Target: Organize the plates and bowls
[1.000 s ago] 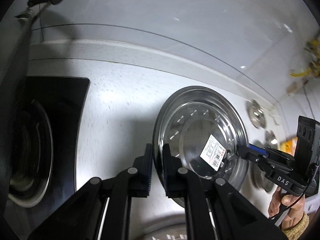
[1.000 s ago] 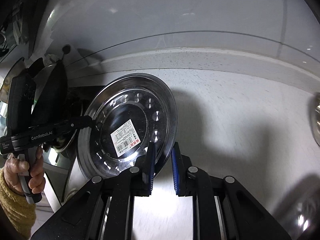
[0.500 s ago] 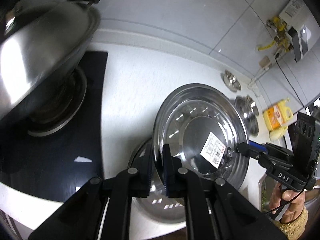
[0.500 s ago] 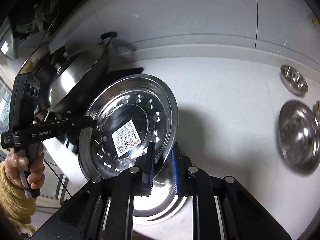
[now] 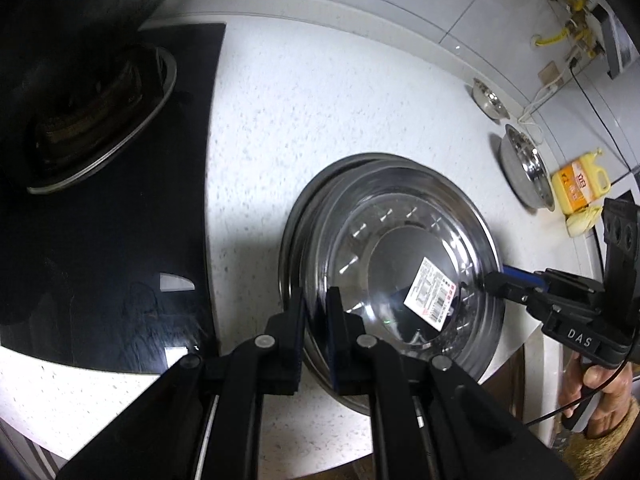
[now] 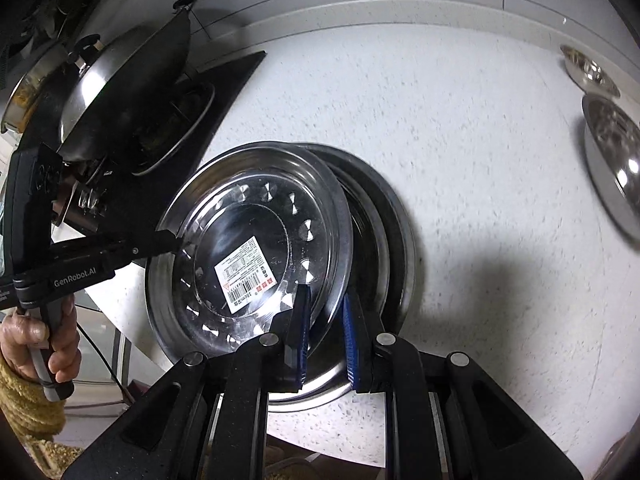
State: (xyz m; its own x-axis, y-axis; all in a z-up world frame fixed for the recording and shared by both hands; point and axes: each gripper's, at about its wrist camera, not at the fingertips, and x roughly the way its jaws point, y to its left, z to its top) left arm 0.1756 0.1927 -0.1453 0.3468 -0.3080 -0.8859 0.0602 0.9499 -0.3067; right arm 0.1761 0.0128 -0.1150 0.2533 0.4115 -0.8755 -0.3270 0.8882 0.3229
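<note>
Two tools clamped on one steel plate (image 5: 400, 264), opposite rims. Left tool (image 5: 316, 320) closed on near rim in left wrist view; right tool (image 6: 326, 332) closed on near rim in right wrist view, blue pads (image 6: 350, 336) either side of plate edge. Each tool seen from the other's camera: left tool's tip on plate's far-left rim in right wrist view, right tool's tip on far-right rim in left wrist view.

Plate tilted, barcode sticker (image 6: 250, 276) on its inner face. Directly over a stack of steel plates (image 6: 384, 248) lying on white speckled worktop (image 6: 440, 140); plate offset toward the stove side of stack, stack's rim showing past it on the other side. Contact between held plate and stack: cannot tell.

Left of stack: black stove top (image 5: 108, 200) with burner ring, lidded steel wok (image 6: 120, 80) on it. Right of stack, well apart: larger steel bowl (image 6: 612, 160), smaller steel bowl (image 6: 588, 70) beyond it near the wall. Yellow bottle (image 5: 580, 186) just past larger bowl. Hand in yellow knitted sleeve (image 6: 40, 344) gripping left tool's handle.
</note>
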